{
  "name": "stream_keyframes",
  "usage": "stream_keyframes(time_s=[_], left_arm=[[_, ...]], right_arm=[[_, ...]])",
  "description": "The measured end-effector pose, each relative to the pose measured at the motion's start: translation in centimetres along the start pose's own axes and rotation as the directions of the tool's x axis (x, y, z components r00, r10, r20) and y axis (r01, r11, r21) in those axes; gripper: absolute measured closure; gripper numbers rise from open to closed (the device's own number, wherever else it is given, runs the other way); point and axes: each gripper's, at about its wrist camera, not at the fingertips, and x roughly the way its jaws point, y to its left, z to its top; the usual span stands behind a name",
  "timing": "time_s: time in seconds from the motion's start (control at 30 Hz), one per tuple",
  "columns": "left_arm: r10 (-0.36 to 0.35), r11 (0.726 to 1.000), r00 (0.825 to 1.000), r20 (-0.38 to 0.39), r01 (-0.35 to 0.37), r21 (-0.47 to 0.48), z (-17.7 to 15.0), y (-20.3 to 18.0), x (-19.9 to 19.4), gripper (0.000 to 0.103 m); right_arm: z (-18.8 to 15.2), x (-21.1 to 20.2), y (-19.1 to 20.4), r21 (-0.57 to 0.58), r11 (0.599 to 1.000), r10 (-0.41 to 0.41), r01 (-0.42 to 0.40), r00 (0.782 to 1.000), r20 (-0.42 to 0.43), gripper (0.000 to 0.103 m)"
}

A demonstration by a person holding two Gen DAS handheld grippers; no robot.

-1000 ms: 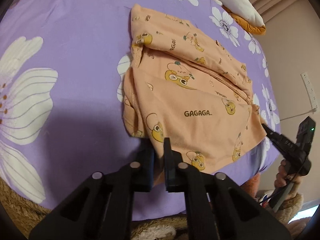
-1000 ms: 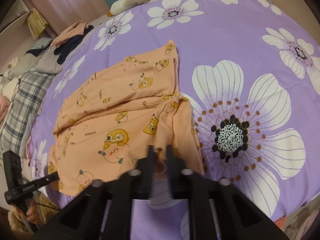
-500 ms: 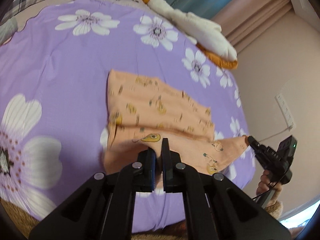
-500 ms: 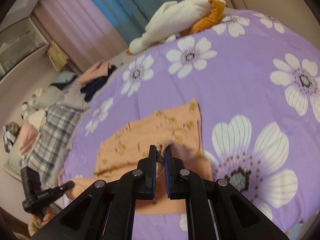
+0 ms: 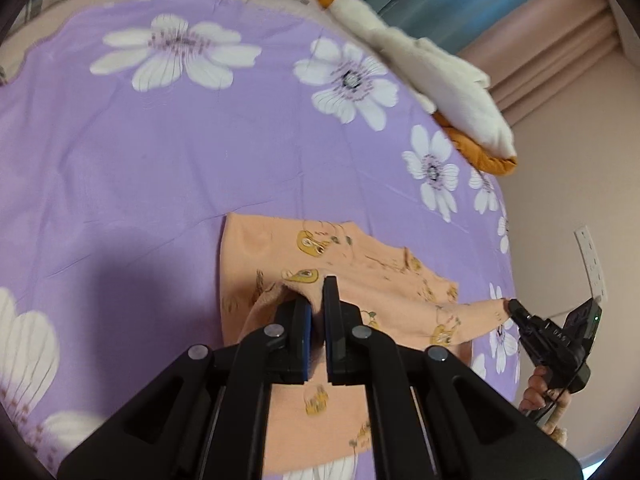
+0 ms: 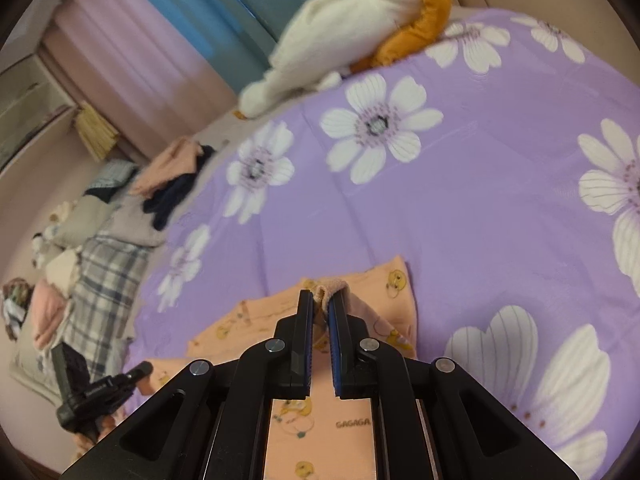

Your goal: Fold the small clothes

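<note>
A small peach garment (image 5: 360, 280) printed with yellow cartoon figures lies on the purple flowered bedspread (image 5: 160, 168). My left gripper (image 5: 316, 300) is shut on one corner of its near edge and holds it lifted over the rest of the cloth. My right gripper (image 6: 322, 300) is shut on the other corner of the same edge; the garment (image 6: 384, 296) hangs from the jaws, "GAGAGA" print below. Each gripper shows in the other's view: the right one (image 5: 516, 308) pinching the cloth tip, the left one (image 6: 136, 372) at lower left.
A white and orange plush toy (image 5: 440, 80) lies at the far edge of the bed, also in the right wrist view (image 6: 352, 44). A pile of clothes (image 6: 172, 176) and a plaid blanket (image 6: 104, 284) lie beside the bed. A wall with a socket strip (image 5: 592, 264) stands to the right.
Both grippers have lifted the garment's near edge and carried it forward over the rest of the cloth. More of the bed's far side and the curtains have come into view.
</note>
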Motion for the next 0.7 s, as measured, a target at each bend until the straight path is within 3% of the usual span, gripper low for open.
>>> stream_keyframes(time_s=[0.27, 0.43, 0.7], left_arm=[[0.097, 0.995, 0.994, -0.054, -0.098, -0.015, 2.3, 1.6, 4.8, 0.099], [0.098, 0.992, 0.992, -0.080, -0.103, -0.066, 3.4, 2.6, 6.4, 0.098], [0.119, 0.990, 0.984, -0.132, -0.127, -0.053, 4.2, 2.6, 8.2, 0.095]], right_arm=[[1.5, 6.7, -1.5, 0.016, 0.994, -0.102, 0.104, 0.990, -0.096, 0.094], [2.6, 9.1, -2.4, 0.043, 0.993, -0.100, 0.107, 0.986, -0.133, 0.094], [2.7, 12.0, -4.1, 0.097, 0.984, -0.130, 0.150, 0.974, -0.185, 0.094]])
